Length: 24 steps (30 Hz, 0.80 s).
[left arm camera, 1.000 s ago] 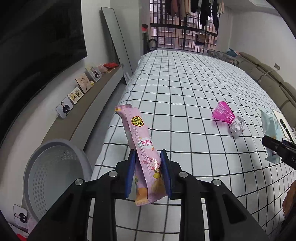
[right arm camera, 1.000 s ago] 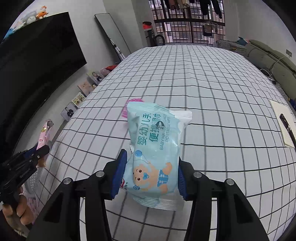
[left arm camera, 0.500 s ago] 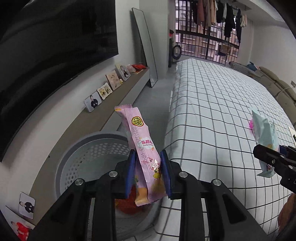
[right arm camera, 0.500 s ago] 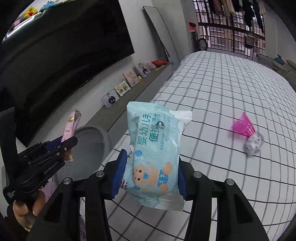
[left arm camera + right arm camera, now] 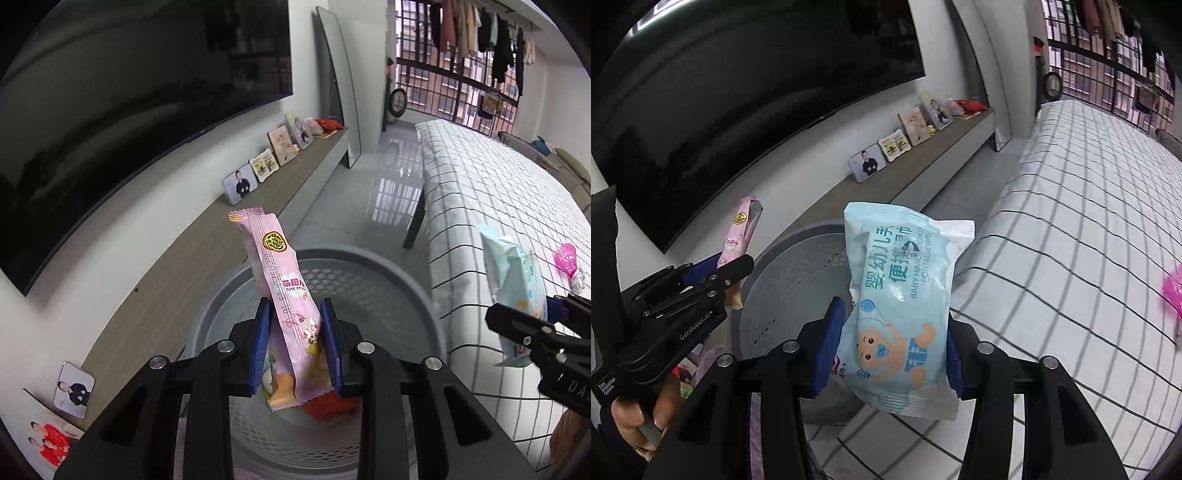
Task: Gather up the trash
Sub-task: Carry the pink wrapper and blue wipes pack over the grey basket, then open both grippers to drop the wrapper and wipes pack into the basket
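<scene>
Left claw (image 5: 295, 341) grips pink wrapper (image 5: 286, 295) – over basket (image 5: 402, 280)

A large black curved television screen (image 5: 110, 110) hangs on a white wall above a long grey-brown shelf (image 5: 207, 258) lined with small framed photos (image 5: 241, 186). A tall frameless mirror (image 5: 340, 88) leans nearby. Glossy pale floor tiles (image 5: 388, 192) reflect a barred window (image 5: 443, 92).
</scene>
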Each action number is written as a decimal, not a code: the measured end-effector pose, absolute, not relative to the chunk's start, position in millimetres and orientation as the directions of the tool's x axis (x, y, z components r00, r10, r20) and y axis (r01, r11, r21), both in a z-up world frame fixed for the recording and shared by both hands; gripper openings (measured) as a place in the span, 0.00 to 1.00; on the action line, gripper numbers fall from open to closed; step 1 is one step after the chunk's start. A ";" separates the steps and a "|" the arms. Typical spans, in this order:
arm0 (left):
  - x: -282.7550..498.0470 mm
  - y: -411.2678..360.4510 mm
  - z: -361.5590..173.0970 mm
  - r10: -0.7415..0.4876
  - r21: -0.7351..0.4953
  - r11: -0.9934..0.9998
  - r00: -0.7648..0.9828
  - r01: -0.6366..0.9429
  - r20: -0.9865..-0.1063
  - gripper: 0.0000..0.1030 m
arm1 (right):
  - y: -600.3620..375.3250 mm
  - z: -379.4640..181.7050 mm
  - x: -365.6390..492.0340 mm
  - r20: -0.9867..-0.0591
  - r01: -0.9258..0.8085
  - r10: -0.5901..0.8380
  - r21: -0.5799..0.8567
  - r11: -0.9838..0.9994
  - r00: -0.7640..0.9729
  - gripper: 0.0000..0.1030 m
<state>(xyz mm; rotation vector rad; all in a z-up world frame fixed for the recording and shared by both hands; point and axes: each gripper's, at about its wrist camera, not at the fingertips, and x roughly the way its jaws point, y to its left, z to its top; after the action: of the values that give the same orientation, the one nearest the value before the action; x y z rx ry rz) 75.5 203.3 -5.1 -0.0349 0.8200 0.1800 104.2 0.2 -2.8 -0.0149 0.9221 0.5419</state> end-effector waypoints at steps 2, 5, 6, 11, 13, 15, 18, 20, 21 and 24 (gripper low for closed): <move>75.6 211.3 -8.4 0.147 0.036 0.983 0.659 -0.180 -0.737 0.27 | 14.9 -7.5 106.0 -0.770 -0.469 0.441 0.211 0.858 0.460 0.46; 75.0 219.7 -14.4 0.150 0.037 0.982 0.647 -0.184 -0.747 0.27 | 31.6 -16.2 109.8 -0.786 -0.491 0.441 0.203 0.847 0.434 0.46; 75.1 221.9 -16.6 0.150 0.038 0.982 0.643 -0.185 -0.751 0.27 | 35.3 -18.5 107.7 -0.790 -0.498 0.440 0.201 0.843 0.426 0.46; 77.2 229.2 -29.5 0.140 0.025 0.981 0.617 -0.191 -0.775 0.28 | 59.1 -33.7 111.8 -0.813 -0.525 0.430 0.187 0.830 0.391 0.46; 76.5 231.7 -35.5 0.126 0.010 0.981 0.607 -0.192 -0.784 0.28 | 63.7 -38.4 114.2 -0.821 -0.528 0.428 0.188 0.828 0.379 0.46; 75.8 232.1 -40.0 0.128 0.014 0.981 0.600 -0.191 -0.790 0.29 | 65.6 -43.1 114.2 -0.825 -0.530 0.425 0.186 0.827 0.373 0.46; 75.5 233.9 -44.5 0.128 0.009 0.980 0.593 -0.199 -0.795 0.30 | 67.3 -46.5 115.9 -0.829 -0.530 0.420 0.183 0.828 0.370 0.46; 75.4 234.7 -46.9 0.128 0.007 0.979 0.589 -0.203 -0.798 0.30 | 68.6 -48.2 116.6 -0.831 -0.528 0.417 0.183 0.829 0.368 0.46; 74.8 235.0 -47.5 0.129 0.008 0.979 0.588 -0.204 -0.798 0.30 | 68.9 -48.2 115.2 -0.831 -0.528 0.417 0.183 0.830 0.368 0.46; 74.7 235.7 -48.7 0.130 0.007 0.978 0.586 -0.207 -0.800 0.30 | 70.6 -48.8 113.5 -0.831 -0.529 0.418 0.183 0.828 0.367 0.46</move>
<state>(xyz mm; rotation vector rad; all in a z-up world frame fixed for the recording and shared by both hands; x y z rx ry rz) 74.7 235.7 -48.7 -0.0898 0.9247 0.1965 113.5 70.6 -48.8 -0.1223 1.0288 0.6106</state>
